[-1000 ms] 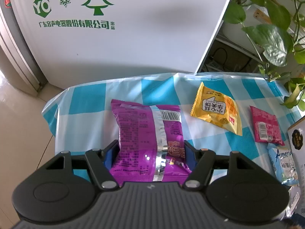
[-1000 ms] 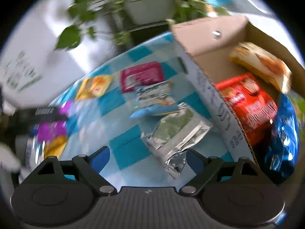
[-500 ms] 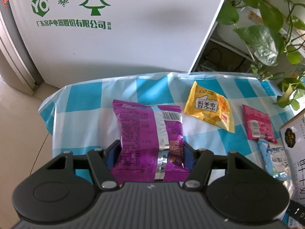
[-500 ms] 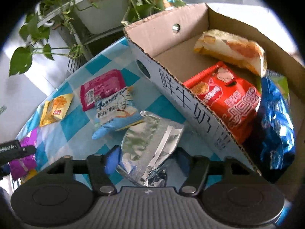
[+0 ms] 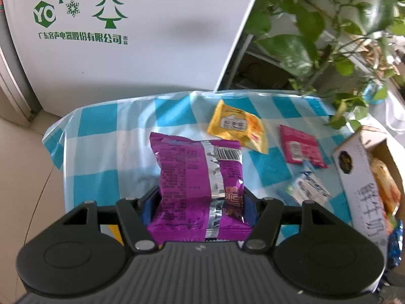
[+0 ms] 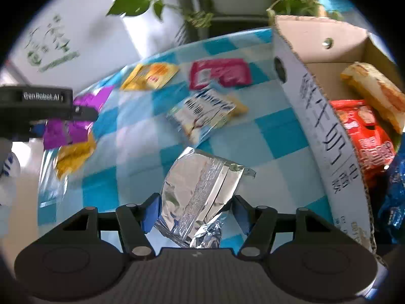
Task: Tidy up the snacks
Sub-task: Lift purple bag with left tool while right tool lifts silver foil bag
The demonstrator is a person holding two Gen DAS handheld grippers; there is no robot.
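Snacks are mid-sort: the left gripper (image 5: 200,200) pinches a purple packet (image 5: 200,177) above the checked tablecloth (image 5: 101,157) while the right gripper (image 6: 195,212) clamps a crinkly silver foil pouch (image 6: 200,190) beside the cardboard box (image 6: 319,131), and either slick wrapper could slip out

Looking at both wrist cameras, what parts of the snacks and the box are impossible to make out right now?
- Purple packet, left wrist view: its lower end hides behind the left claw.
- Silver packet, right wrist view: plain back only, brand unseen; the right claw covers its bottom.
- Cardboard box, right wrist view: far side cut off by the fisheye edge.
- White-blue packet: print blurred.
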